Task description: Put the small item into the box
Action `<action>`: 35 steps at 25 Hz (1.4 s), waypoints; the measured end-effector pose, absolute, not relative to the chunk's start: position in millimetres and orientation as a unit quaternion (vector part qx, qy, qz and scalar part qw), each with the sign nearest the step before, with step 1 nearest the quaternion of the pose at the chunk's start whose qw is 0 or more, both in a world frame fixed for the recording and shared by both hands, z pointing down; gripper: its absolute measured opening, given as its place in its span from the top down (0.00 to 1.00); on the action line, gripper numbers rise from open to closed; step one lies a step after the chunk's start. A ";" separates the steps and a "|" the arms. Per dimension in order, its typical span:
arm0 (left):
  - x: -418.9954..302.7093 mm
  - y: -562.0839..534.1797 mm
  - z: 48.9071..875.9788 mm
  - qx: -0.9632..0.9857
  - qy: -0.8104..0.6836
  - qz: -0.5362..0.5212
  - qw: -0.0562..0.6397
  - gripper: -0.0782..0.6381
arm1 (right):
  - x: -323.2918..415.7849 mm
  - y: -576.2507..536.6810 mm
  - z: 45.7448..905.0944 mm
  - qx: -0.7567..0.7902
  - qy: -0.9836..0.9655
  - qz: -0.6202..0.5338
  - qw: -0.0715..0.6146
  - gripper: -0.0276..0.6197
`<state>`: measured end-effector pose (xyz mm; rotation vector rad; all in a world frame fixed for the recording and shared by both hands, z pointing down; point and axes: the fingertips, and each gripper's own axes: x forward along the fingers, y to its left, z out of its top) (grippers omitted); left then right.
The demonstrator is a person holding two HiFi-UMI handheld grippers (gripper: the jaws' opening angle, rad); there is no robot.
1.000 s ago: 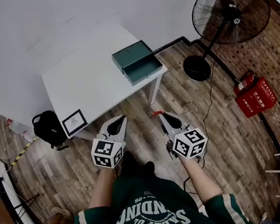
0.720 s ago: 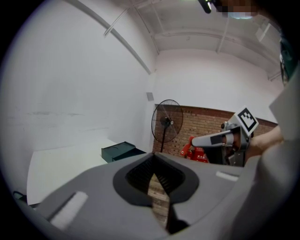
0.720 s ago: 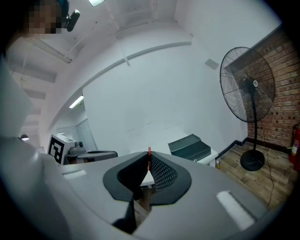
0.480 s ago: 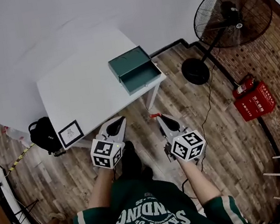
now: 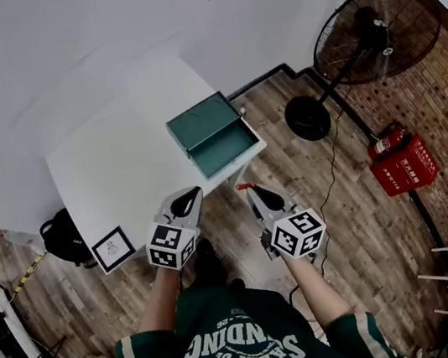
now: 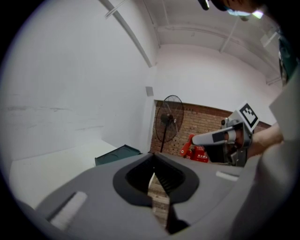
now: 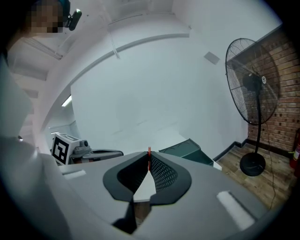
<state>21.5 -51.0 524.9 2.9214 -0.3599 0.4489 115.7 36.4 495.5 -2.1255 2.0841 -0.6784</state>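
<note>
A teal box (image 5: 211,133) with an open drawer stands at the near right corner of the white table (image 5: 112,171); it also shows in the left gripper view (image 6: 116,154) and the right gripper view (image 7: 185,152). My right gripper (image 5: 244,187) is shut on a small red item (image 5: 244,186), a thin red sliver between the tips (image 7: 149,153). It hangs over the wooden floor just in front of the table. My left gripper (image 5: 192,194) is shut with nothing in it, near the table's front edge.
A small framed picture (image 5: 112,248) sits at the table's near left corner. A black bag (image 5: 61,239) lies on the floor at the left. A standing fan (image 5: 370,35) and a red fire-extinguisher box (image 5: 404,162) stand at the right by the brick wall.
The table and box have come nearer and shifted left in the head view. Both grippers keep their pose, the right still shut on the red item.
</note>
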 end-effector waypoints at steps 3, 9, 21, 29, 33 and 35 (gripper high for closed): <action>34.3 -76.3 528.3 0.978 -0.109 0.157 0.080 0.82 | 126.7 8.7 497.9 -0.699 0.677 -0.227 0.042 0.93; 47.8 -119.7 533.5 0.979 -0.094 0.161 0.078 0.82 | 138.3 -41.6 500.3 -0.702 0.674 -0.228 0.036 0.93; 65.7 -169.4 536.2 0.978 -0.103 0.162 0.086 0.82 | 159.0 -107.4 504.9 -0.690 0.688 -0.224 0.019 0.93; 84.6 -198.1 540.9 0.967 -0.167 0.163 0.103 0.82 | 181.3 -151.1 512.3 -0.640 0.733 -0.230 -0.001 0.93; 95.5 -208.6 538.5 0.960 -0.203 0.157 0.110 0.82 | 190.5 -168.3 516.2 -0.609 0.758 -0.234 -0.014 0.93; 97.2 -212.6 538.4 0.956 -0.220 0.156 0.114 0.82 | 192.7 -175.2 520.2 -0.594 0.768 -0.238 -0.020 0.93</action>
